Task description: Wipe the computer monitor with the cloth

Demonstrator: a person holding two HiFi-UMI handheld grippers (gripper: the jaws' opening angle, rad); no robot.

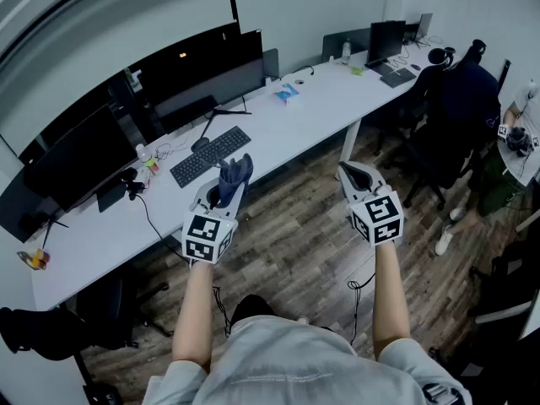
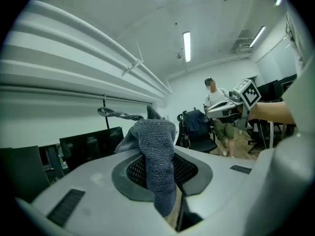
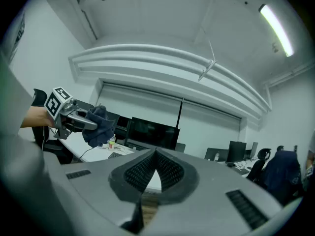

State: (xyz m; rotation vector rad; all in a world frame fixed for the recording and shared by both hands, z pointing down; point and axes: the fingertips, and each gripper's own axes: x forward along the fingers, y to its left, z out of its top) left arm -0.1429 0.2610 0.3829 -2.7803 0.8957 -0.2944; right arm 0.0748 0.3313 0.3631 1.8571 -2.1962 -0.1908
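A dark grey-blue cloth [image 1: 235, 173] sticks up from my left gripper [image 1: 228, 186], which is shut on it above the floor in front of the white desk [image 1: 312, 112]. In the left gripper view the cloth [image 2: 157, 151] is pinched between the jaws and folds over them. A wide black monitor [image 1: 207, 70] stands at the back of the desk, with another [image 1: 80, 154] to its left. My right gripper [image 1: 343, 169] hangs beside the left one, apart from the desk. Its jaws meet with nothing between them [image 3: 154, 155]. The right gripper view also shows the cloth [image 3: 98, 124] and the monitor [image 3: 152, 132].
A black keyboard [image 1: 209, 154], cables and a blue box [image 1: 287, 93] lie on the desk. A black office chair [image 1: 51, 332] stands at the near left. A seated person [image 1: 472, 99] and more chairs are at the right, over wooden flooring [image 1: 295, 243].
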